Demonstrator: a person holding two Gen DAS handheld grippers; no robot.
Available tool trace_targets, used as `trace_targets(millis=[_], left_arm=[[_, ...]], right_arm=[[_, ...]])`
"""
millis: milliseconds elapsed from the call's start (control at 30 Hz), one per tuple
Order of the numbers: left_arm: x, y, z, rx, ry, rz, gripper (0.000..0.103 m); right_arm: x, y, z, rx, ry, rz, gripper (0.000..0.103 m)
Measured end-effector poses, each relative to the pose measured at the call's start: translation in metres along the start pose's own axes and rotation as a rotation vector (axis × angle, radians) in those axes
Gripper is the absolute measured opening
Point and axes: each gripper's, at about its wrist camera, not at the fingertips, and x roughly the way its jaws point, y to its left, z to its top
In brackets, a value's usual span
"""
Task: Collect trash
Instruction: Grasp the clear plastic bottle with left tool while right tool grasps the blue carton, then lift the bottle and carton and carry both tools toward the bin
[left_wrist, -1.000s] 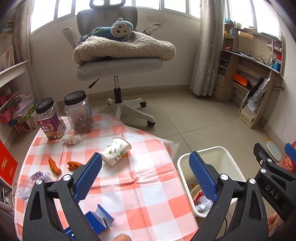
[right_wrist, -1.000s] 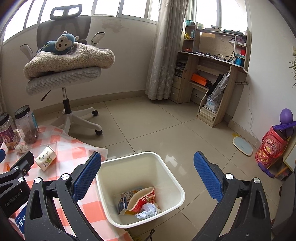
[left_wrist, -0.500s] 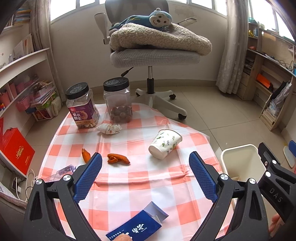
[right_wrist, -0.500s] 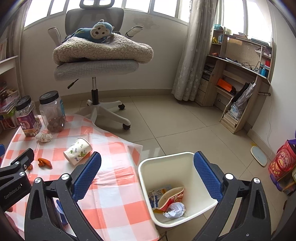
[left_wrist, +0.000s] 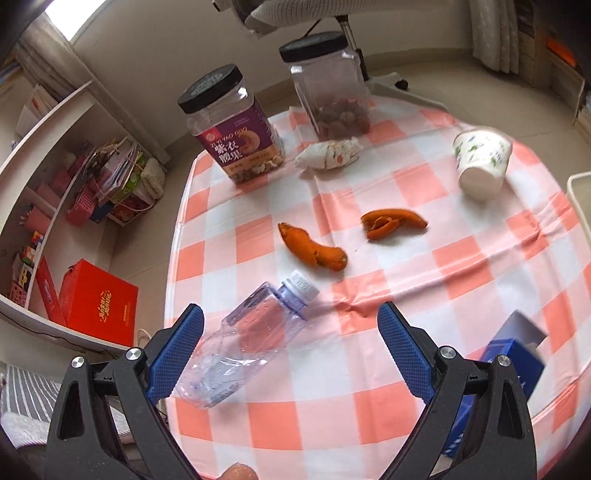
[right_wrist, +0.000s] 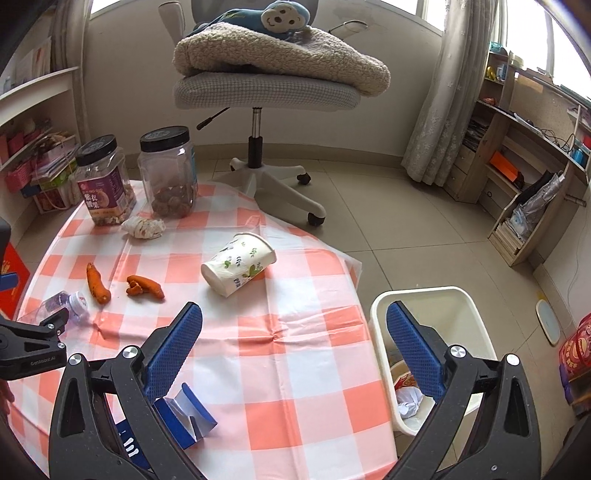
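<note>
The left gripper (left_wrist: 290, 334) is angled down over the table (left_wrist: 424, 280), jaws spread wide around the crushed plastic bottle (left_wrist: 251, 339) without touching it. Two orange peels (left_wrist: 314, 249), two jars (left_wrist: 231, 125) and one paper cup (left_wrist: 482, 164) are seen beyond. The right gripper (right_wrist: 293, 339) is held jaws parted, beside one bin (right_wrist: 436, 299).

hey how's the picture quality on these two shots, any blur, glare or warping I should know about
Left wrist view: soft motion blur on the paper cup and blue carton; the plastic bottle is sharper. Right wrist view: crisp; window blown out white. Both: fisheye bends the checked tablecloth, corners go dark.
</note>
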Motion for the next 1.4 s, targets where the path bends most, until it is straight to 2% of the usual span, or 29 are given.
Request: trace_targets(millis=[100,167,333,400,500,567,633,667,767,900,1000,1033,1100,1133,1200,1400], left_arm=[[0.036,0.015,-0.013,0.092,0.077,0.05,0.092],[0.054,0.024,-0.022,0.121,0.121,0.057,0.092],[0.094,0.037,-0.035,0.149,0.208,0.058,0.092],[0.102,0.041,-0.037,0.132,0.208,0.037,0.093],[0.1,0.045,-0.033,0.078,0.191,-0.035,0.078],[0.098,0.038,-0.033,0.089,0.186,-0.03,0.066],[0.095,0.032,-0.033,0.098,0.183,-0.023,0.063],[0.093,0.03,-0.033,0.094,0.186,-0.032,0.055],[0.08,0.029,-0.032,0.074,0.166,-0.043,0.054],[0.058,0.029,-0.03,0.059,0.118,-0.047,0.051],[0.047,0.032,-0.031,0.032,0.1,-0.071,0.051],[0.045,0.032,-0.031,0.02,0.098,-0.084,0.051],[0.041,0.035,-0.032,-0.004,0.098,-0.107,0.051],[0.038,0.037,-0.033,-0.019,0.101,-0.118,0.051],[0.034,0.041,-0.034,-0.054,0.099,-0.142,0.051],[0.013,0.055,-0.036,-0.171,0.057,-0.18,0.051]], right_arm=[[0.01,0.008,-0.007,-0.002,0.077,0.064,0.096],[0.02,0.012,-0.014,0.011,0.144,0.108,0.096],[0.046,0.014,-0.04,0.098,0.349,0.237,0.096],[0.057,0.016,-0.055,0.15,0.445,0.282,0.096],[0.07,0.024,-0.075,0.216,0.555,0.346,0.096],[0.072,0.033,-0.083,0.226,0.581,0.36,0.096],[0.072,0.045,-0.087,0.216,0.592,0.371,0.096],[0.072,0.051,-0.089,0.215,0.598,0.381,0.096],[0.071,0.064,-0.093,0.242,0.624,0.419,0.096],[0.078,0.075,-0.096,0.291,0.642,0.417,0.097],[0.078,0.082,-0.093,0.275,0.601,0.39,0.096],[0.078,0.084,-0.092,0.266,0.588,0.39,0.09],[0.077,0.092,-0.089,0.214,0.566,0.39,0.071],[0.077,0.096,-0.087,0.186,0.557,0.403,0.066],[0.078,0.1,-0.083,0.151,0.55,0.417,0.061],[0.068,0.1,-0.062,0.098,0.444,0.423,0.058]])
